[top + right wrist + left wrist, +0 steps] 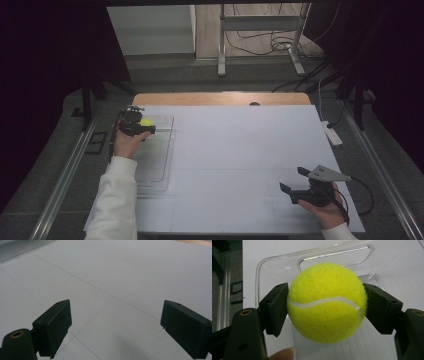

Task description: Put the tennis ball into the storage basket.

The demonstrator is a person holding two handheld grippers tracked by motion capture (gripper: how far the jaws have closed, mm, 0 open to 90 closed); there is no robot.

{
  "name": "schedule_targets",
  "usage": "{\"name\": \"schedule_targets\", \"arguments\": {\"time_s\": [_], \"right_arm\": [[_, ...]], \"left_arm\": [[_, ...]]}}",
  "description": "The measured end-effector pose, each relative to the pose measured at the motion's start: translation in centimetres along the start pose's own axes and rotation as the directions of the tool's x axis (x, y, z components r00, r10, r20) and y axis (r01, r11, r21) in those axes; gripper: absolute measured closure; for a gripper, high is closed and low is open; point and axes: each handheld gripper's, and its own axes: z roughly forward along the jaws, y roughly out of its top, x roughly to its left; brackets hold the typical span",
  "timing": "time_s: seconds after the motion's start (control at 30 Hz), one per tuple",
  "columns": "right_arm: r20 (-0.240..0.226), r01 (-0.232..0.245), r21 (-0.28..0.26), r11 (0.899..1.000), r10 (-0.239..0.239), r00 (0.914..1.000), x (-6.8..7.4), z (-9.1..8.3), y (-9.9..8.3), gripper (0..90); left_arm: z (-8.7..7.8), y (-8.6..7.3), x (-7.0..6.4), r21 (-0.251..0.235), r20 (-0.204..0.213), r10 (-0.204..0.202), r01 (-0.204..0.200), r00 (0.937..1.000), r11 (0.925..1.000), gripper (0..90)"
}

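A: Holding item one: a tennis ball (327,302), yellow felt with a white seam, clamped between the two black fingers (275,307) of the left gripper (134,123). Location: in the air over the far end of the clear plastic tray (159,165), which lies at the left side of the bench (240,150)

B: Condition of the hold?

A: Sound, by the look of it. In the left gripper view each finger presses a side of the ball near its widest part, and the felt sits squarely between them. A fingertip of the person's hand shows at the lower edge

B: Step in hand, and how it is best done?

A: Judged as setting the ball into the tray. The operator would do well to lower it until it rests on the tray floor, well inside the rim, before spreading the fingers; a round ball let go from height is likely to bounce or roll out. Opening slowly should keep it from being nudged

B: And the other entry?

A: Right gripper (306,187), fingers wide apart with nothing between them, held low over bare bench near the right front corner, well apart from the tray

B: Count?

A: Tennis balls, one. Trays, one. Grippers, two. Benches, one
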Motion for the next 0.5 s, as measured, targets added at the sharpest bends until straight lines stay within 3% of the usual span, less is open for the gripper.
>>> {"name": "schedule_targets", "arguments": {"time_s": [0.5], "right_arm": [[-0.002, -0.002, 0.000, 1.000, 0.002, 1.0000, 0.02, 0.03, -0.01, 10.2]], "left_arm": [[1.03, -0.20, 0.14, 0.052, -0.005, 0.005, -0.005, 1.0000, 0.9986, 26.3]]}}
